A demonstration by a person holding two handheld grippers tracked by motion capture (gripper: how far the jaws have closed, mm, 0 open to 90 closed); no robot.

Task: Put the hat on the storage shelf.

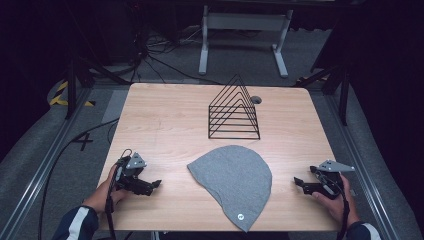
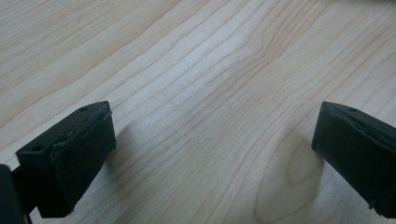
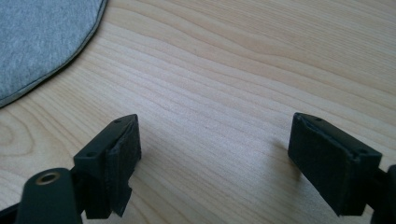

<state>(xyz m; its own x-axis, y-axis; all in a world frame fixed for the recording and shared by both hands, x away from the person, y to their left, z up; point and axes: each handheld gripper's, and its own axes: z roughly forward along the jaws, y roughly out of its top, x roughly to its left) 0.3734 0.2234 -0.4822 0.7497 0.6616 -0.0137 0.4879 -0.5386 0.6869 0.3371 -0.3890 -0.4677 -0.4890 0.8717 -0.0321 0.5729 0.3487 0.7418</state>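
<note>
Hat: a grey knitted beanie (image 1: 233,181) lies flat on the wooden worktop (image 1: 165,125), near the person's edge and roughly midway between the two grippers; a small round badge sits near its lower rim; its curved edge (image 3: 44,37) shows at the top left of the right gripper view
Left gripper: the left gripper (image 1: 153,186) rests low over the worktop at the near left, held in the person's hand, pointing toward the hat but well apart from it; its jaws stand wide apart with only bare wood between them (image 2: 212,149)
Right gripper: the right gripper (image 1: 298,182) sits at the near right, also aimed toward the hat, close to its edge but not touching; its jaws are spread wide with nothing between them (image 3: 212,165)
Rack: a black wire rack (image 1: 234,111) of triangular frames stands upright behind the hat, toward the far side of the worktop; just apart from the hat's crown
</note>
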